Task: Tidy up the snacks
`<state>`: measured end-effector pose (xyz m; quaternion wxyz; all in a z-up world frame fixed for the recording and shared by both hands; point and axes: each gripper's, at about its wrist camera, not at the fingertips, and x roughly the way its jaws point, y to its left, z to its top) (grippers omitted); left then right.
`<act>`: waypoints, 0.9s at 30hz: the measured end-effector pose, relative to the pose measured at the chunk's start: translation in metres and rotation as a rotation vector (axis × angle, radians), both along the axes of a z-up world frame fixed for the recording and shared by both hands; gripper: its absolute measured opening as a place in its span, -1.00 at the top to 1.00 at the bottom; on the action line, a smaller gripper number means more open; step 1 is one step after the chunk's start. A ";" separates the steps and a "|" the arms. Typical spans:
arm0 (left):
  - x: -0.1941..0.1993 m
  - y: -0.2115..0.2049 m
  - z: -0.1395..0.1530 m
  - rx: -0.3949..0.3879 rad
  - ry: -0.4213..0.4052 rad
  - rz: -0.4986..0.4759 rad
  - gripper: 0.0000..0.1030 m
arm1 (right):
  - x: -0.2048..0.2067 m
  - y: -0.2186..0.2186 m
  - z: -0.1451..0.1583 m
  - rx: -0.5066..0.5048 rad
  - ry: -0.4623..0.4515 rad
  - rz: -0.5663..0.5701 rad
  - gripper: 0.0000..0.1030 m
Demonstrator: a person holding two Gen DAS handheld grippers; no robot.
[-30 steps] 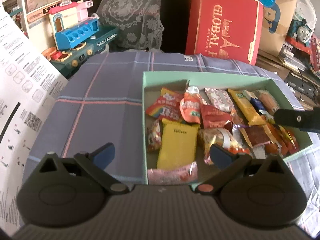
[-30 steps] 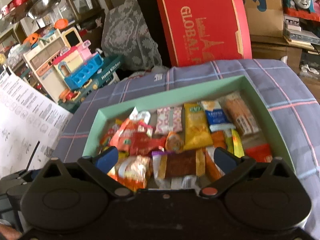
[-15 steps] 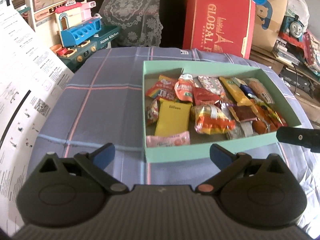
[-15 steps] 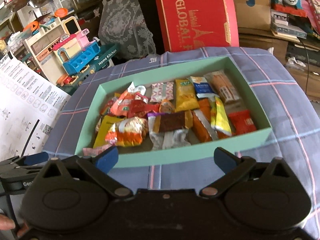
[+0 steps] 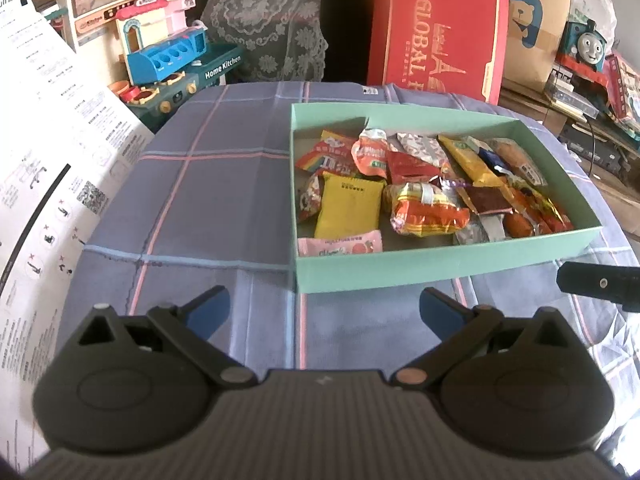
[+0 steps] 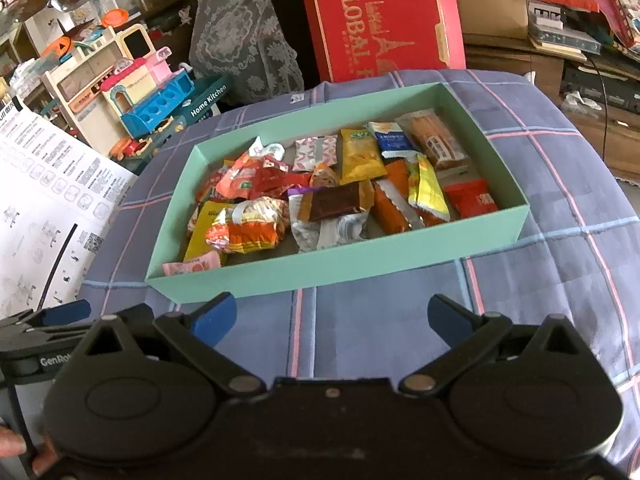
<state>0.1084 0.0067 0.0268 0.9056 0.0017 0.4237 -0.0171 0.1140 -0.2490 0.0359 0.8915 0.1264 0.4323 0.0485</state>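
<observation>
Before the box (image 6: 340,276), hand-held grippers (image 5: 324,312) agape, empty

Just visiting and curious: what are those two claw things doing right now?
Left gripper open, empty. Right gripper open, empty. Snack packets piled in shallow mint-green cardboard box on plaid cloth. Nothing in the way.

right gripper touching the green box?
Apart. In the right wrist view, a strip of plaid cloth shows between the open right gripper and the near wall of the green box. It holds nothing.
</observation>
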 end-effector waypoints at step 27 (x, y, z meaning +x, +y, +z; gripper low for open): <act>-0.001 -0.004 -0.020 -0.012 0.060 -0.018 -1.00 | -0.006 0.001 -0.018 -0.002 0.070 -0.013 -1.00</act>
